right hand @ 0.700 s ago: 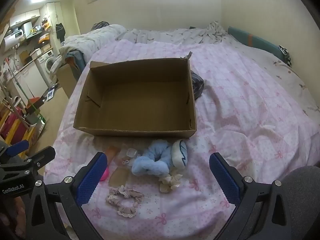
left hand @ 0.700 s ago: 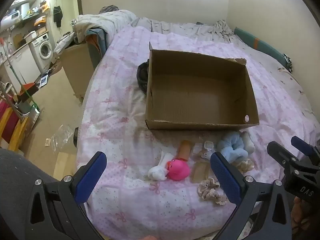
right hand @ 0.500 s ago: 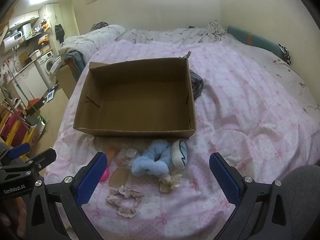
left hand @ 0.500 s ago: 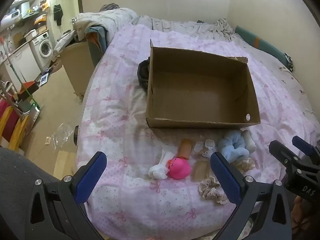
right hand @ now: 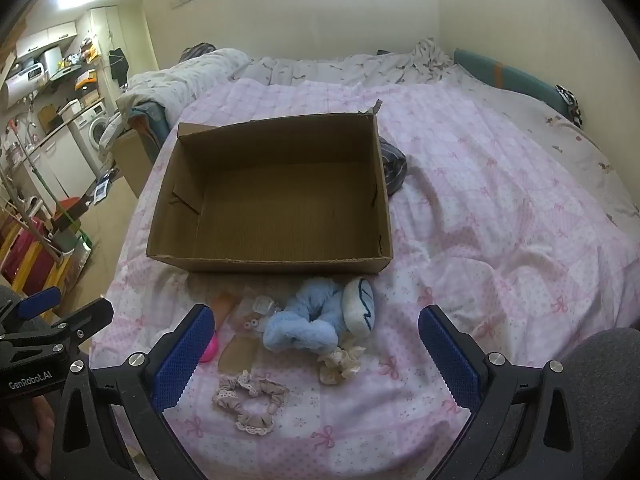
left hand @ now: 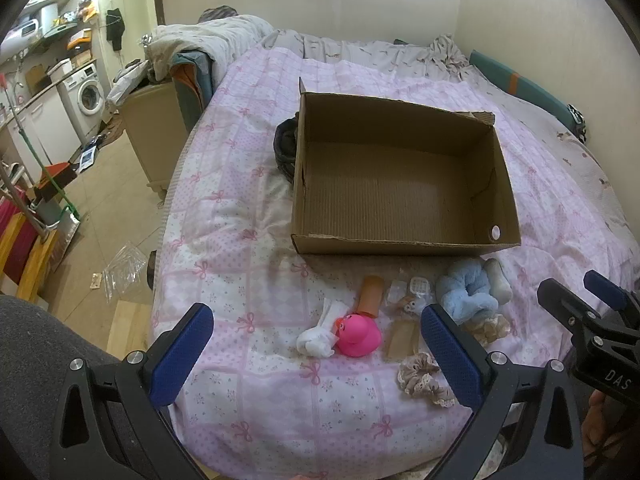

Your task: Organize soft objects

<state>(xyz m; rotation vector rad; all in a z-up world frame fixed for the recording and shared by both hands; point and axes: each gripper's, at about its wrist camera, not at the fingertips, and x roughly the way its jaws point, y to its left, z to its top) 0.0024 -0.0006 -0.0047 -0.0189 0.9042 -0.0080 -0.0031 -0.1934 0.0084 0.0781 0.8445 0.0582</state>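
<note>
Between spread right jaws, blue scrunchie [right hand: 302, 322].

Plain cream walls [left hand: 360, 4] enclose the bed [left hand: 248, 184]. A washing machine [left hand: 86, 94] stands on the tan floor [left hand: 104, 208] at left.

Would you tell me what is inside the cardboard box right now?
Only bare corrugated floor shows inside the cardboard box. Its near wall hides a thin strip of floor; the soft items lie on the quilt outside.

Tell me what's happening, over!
Left tool open, right tool open, both empty. Cardboard box empty; blue scrunchie, pink duck on the bed. Nothing blocking.
</note>
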